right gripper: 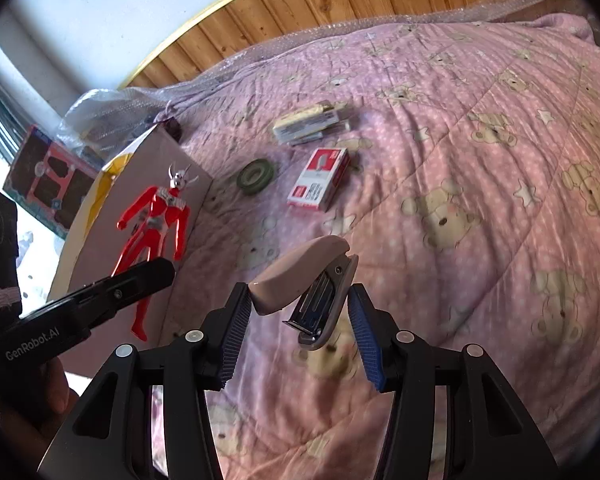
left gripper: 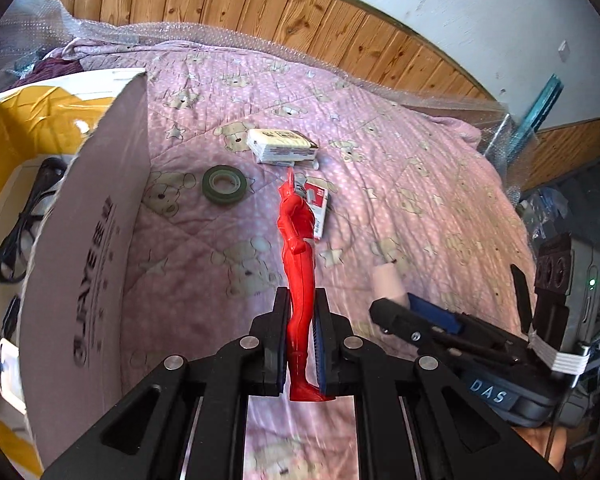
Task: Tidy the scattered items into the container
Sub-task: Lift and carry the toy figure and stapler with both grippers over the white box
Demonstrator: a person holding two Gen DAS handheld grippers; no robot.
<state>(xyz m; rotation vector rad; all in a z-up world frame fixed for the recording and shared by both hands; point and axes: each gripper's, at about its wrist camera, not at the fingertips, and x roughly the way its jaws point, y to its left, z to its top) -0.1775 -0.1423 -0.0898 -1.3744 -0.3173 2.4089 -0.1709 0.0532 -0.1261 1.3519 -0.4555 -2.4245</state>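
The red figure (left gripper: 299, 280) is clamped by its legs between the pads of the left gripper (left gripper: 300, 344), head pointing away from the camera, held above the pink quilt (left gripper: 420, 184) just beside the box (left gripper: 96, 240). In the right wrist view the figure (right gripper: 156, 236) shows its silver horned head and hangs in front of the box's outer wall (right gripper: 188, 184).

The right gripper (right gripper: 300, 328) has its fingers set apart around a pink stapler (right gripper: 308, 284), which stands tilted between the blue pads (right gripper: 234, 332); its beige top touches the left-hand pad, but whether the other pad touches it I cannot tell. In the left wrist view the stapler (left gripper: 388, 284) is a blurred pink shape at the tip of the right gripper (left gripper: 400, 312).

On the quilt lie a green tape roll (left gripper: 225, 183), a white pack (left gripper: 282, 145) farther off, and a red-and-white staple box (right gripper: 320, 178) between them and the grippers. In the left wrist view the staple box (left gripper: 318, 204) is partly hidden behind the figure.

The box stands at the left of the bed, yellow inside, with a black cable (left gripper: 24, 216) lying in it. A wooden headboard (left gripper: 300, 16) and a white wall (left gripper: 460, 0) rise behind the bed.
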